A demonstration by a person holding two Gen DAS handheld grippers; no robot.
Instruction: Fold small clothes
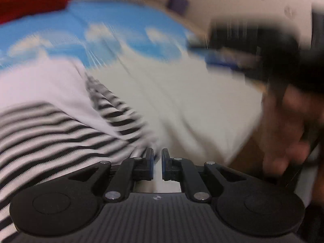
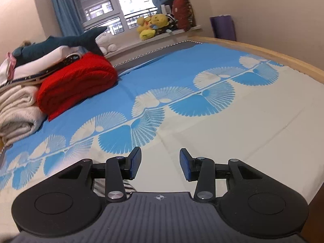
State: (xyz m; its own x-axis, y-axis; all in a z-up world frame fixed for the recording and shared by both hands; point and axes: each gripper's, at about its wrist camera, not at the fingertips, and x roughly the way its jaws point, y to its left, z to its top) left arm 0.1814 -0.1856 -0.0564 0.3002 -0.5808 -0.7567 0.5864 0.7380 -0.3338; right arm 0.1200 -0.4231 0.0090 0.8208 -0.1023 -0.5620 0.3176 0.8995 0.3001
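Garment: striped garment [image 1: 50, 129], black and white with a plain white panel, lies on the bed just ahead and to the left of our left gripper [image 1: 157, 165]; the left wrist view is badly smeared, so we can't make out its outline.
Left fingers: drawn narrow, only a slim gap between the blue pads; whether cloth is caught in that gap we cannot tell.
Right fingers: our right gripper [image 2: 160, 165] stands wide apart with nothing between them, hovering over bare bed sheet [image 2: 232, 133]; a sliver of stripes peeks out under its left linkage.
Right hand: blurred at the right edge of the left wrist view, hand [image 1: 287, 133] gripping the other tool.
Progress: we judge this early or mid-fold. The garment looks rumpled and partly doubled over, not a finished neat packet, so at least another fold and a smoothing remain.
Around us: red folded blanket [image 2: 77, 85] and cream blankets [image 2: 18, 109] stacked at the bed's far left, a plush shark [image 2: 60, 44] on top, yellow plush toys [image 2: 151, 26] on the windowsill.
In the way: nothing, we reckon; the stack sits well apart from the garment, and open sheet lies ahead.
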